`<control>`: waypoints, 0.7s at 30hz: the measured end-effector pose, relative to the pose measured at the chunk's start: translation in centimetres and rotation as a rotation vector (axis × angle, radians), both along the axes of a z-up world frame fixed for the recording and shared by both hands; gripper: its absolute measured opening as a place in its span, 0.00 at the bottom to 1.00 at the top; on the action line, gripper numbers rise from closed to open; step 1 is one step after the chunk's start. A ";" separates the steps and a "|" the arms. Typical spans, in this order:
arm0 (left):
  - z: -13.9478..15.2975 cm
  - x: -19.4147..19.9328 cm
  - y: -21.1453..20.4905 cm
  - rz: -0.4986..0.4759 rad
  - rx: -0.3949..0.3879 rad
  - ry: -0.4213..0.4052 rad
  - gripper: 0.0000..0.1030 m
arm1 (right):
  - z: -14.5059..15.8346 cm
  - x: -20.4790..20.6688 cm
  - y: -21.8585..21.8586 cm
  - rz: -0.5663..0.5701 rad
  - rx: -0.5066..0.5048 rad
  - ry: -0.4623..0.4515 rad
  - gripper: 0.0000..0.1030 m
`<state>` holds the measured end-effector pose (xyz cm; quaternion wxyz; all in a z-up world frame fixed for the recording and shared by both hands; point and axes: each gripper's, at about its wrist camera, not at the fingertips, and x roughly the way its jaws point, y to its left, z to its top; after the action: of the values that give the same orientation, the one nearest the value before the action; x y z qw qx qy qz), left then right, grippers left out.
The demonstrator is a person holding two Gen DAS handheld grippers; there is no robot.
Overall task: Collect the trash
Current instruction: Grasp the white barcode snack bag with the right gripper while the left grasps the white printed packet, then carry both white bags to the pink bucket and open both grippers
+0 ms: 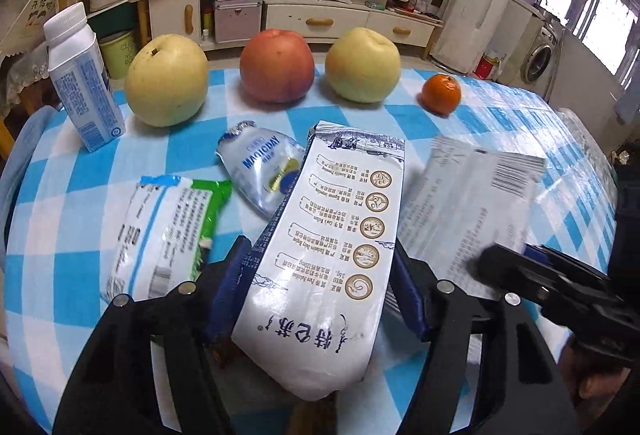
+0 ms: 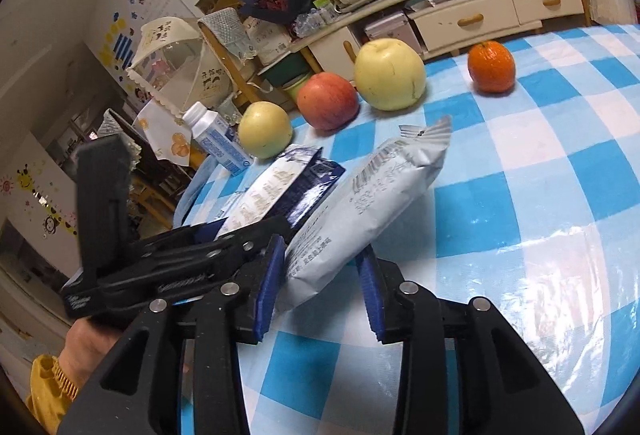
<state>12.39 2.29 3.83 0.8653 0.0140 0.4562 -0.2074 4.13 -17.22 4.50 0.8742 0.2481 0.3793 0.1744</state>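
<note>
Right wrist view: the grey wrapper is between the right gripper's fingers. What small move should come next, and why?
Probably close the right gripper on the grey wrapper. The wrapper already lies between its blue pads, which do not seem to press it yet, and its far end rests on the checked tablecloth. The left gripper appears to hold the white milk pouch already.

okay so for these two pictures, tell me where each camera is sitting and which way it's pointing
Left wrist: on the left gripper, looking down along its fingers across the checked table at the milk pouch between its pads; the right gripper and part of a hand show at right.
Right wrist: on the right gripper, facing the grey wrapper between its open jaws; the left gripper, a hand and a yellow cuff show at left.
Shared: both packets, the fruit row, the milk carton.
</note>
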 end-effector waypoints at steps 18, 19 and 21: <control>1.2 -10.0 7.5 0.154 -0.149 -0.039 0.65 | 0.9 -1.8 1.0 0.051 -0.027 -0.028 0.17; 1.4 -10.8 8.4 0.173 -0.163 -0.045 0.65 | 1.0 -2.1 1.1 0.060 -0.030 -0.035 0.17; 1.8 -11.8 9.6 0.200 -0.180 -0.056 0.65 | 1.1 -2.6 1.4 0.077 -0.036 -0.045 0.17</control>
<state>0.59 11.93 5.61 0.8918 -0.1036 0.4104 -0.1600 1.52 -15.82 5.62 0.8794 0.2135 0.3721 0.2065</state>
